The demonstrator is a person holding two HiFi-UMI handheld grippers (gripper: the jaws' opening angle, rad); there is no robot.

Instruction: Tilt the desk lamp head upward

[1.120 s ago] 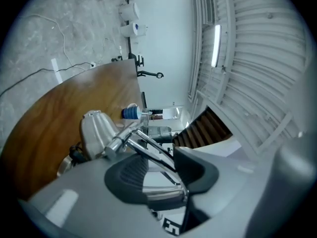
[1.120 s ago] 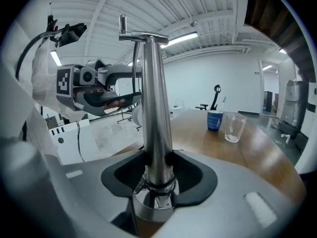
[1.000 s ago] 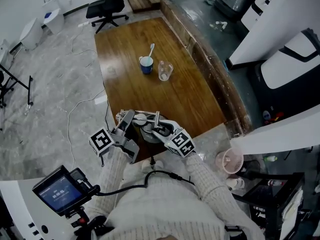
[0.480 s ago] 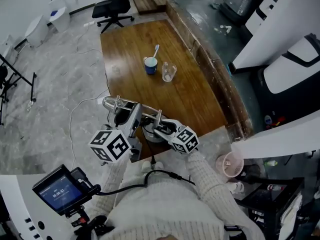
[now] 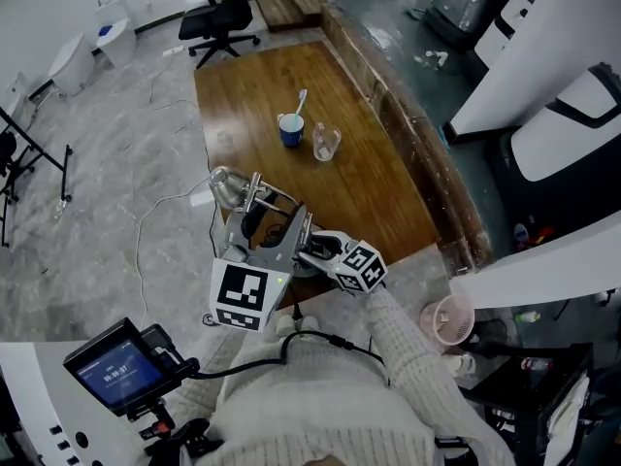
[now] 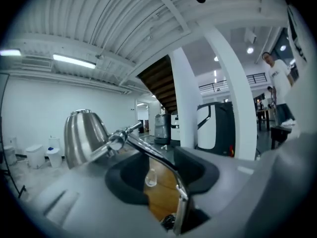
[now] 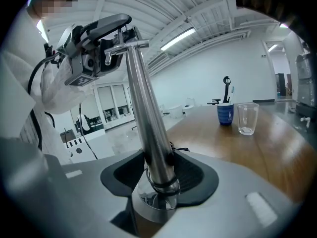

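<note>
Now the lamp head (image 5: 225, 184) stood tilted up over the bench's (image 5: 369, 192) near left edge. Our left tongs (image 6: 158, 177) were opening around the thin lamp arm (image 6: 148, 152), while our right tongs (image 7: 159, 182) clamped the post (image 7: 148, 123). We judged the tilt nearly finished; next, the left should draw clear gently.

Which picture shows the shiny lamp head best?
The left gripper view: the lamp head looks large and sharp. The head view shows the lamp head small, from above. The right gripper view shows the pole, not the head.

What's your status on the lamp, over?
Left claw opening, lamp arm inside. Right claw clamped on lamp post. Lamp head up high. Cup and glass well clear.
</note>
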